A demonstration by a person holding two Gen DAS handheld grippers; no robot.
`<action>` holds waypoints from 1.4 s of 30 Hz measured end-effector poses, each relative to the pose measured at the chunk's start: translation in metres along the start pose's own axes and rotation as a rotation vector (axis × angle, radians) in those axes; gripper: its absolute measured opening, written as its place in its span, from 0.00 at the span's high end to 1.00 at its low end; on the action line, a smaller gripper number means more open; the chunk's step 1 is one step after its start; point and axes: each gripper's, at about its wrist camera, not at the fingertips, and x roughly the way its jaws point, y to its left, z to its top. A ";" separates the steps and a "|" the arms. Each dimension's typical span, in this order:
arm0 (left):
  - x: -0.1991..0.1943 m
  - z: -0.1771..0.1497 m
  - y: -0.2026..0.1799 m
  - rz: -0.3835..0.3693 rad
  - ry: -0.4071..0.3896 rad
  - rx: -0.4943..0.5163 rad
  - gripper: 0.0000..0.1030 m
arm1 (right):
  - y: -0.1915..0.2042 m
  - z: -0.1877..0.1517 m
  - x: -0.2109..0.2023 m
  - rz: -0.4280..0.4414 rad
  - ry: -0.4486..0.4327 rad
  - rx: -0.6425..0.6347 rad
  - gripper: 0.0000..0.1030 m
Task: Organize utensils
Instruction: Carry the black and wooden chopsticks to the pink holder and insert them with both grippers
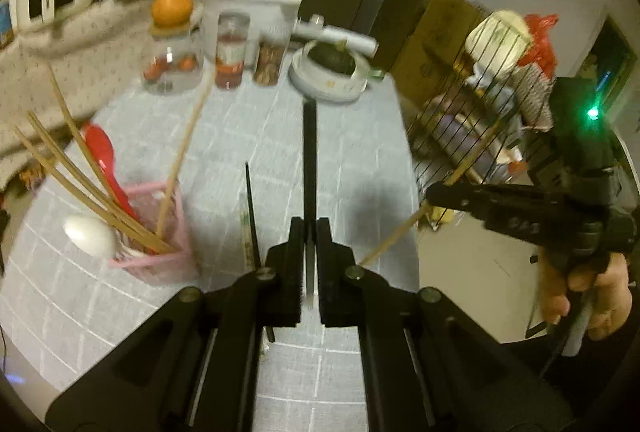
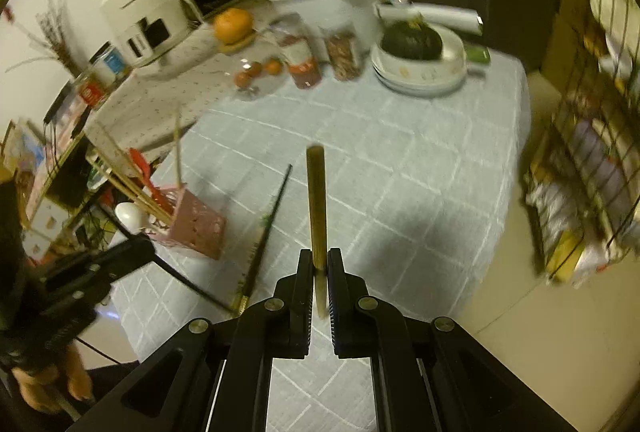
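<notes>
A pink utensil holder [image 1: 160,232] [image 2: 196,224] stands on the grey checked tablecloth. It holds several wooden chopsticks, a red spoon [image 1: 106,160] and a white spoon [image 1: 90,236]. My left gripper [image 1: 310,228] is shut on a black chopstick [image 1: 309,160] that points away over the table. A second black chopstick [image 1: 252,220] [image 2: 268,224] lies on the cloth beside the holder. My right gripper [image 2: 320,256] is shut on a wooden chopstick [image 2: 316,200]. In the left wrist view the right gripper [image 1: 434,194] hangs past the table's right edge. The left gripper [image 2: 144,246] shows at the left of the right wrist view.
At the table's far side stand glass jars [image 1: 172,68], a white cooker [image 1: 252,12] and a white bowl [image 2: 452,64] holding a dark squash. A wire rack [image 1: 472,120] full of goods stands on the floor to the right. A white appliance [image 2: 140,16] sits at the far left.
</notes>
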 end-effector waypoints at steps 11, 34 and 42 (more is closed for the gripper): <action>-0.071 0.022 0.010 0.020 -0.222 0.022 0.94 | 0.046 0.020 -0.027 0.041 -0.108 -0.101 0.93; -0.069 0.026 0.073 0.210 -0.303 -0.095 0.94 | 0.097 0.027 -0.016 0.141 -0.113 -0.137 0.93; -0.025 0.026 0.080 0.237 -0.187 -0.106 0.94 | 0.107 0.028 -0.016 0.152 -0.114 -0.161 0.93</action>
